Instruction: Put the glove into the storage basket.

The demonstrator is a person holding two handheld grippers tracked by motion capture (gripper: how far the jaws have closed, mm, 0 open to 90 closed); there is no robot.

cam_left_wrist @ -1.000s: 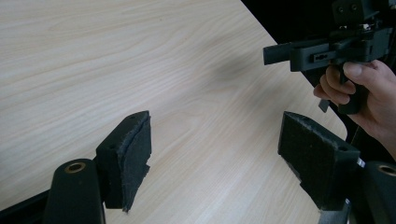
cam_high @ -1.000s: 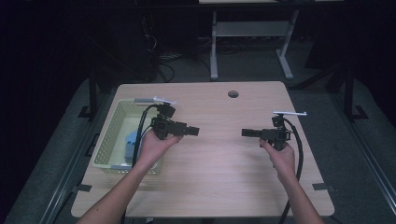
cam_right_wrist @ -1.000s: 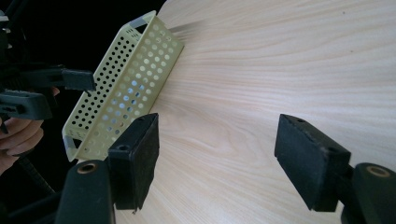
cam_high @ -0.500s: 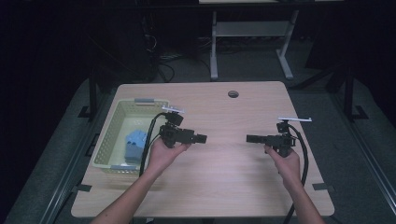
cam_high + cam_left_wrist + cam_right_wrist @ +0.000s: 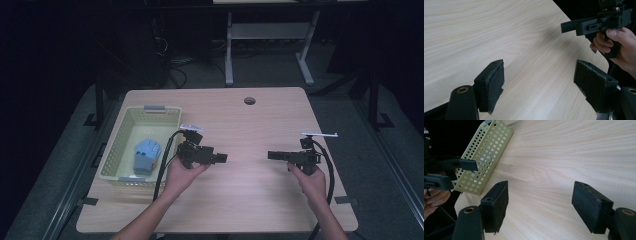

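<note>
My left gripper (image 5: 223,158) hovers just right of a pale yellow perforated basket (image 5: 119,145) and points right. Its jaws stand wide apart with nothing between them, and its pads (image 5: 495,81) show over bare wood. My right gripper (image 5: 270,155) sits toward the table's right side and points left, facing the other one. It is open too, and its pads (image 5: 499,202) hold nothing. A blue folded object (image 5: 147,155) lies inside the basket. The right gripper view shows the basket's wall (image 5: 485,153) at upper left.
The wooden table (image 5: 240,200) has a round cable hole (image 5: 249,101) near its far edge. Black cables trail from both grippers toward the near edge. A white desk frame (image 5: 265,35) stands on the dark floor beyond the table.
Both hands have drawn back toward the near edge. The left gripper has also shifted right, away from the basket. Both stay open.
</note>
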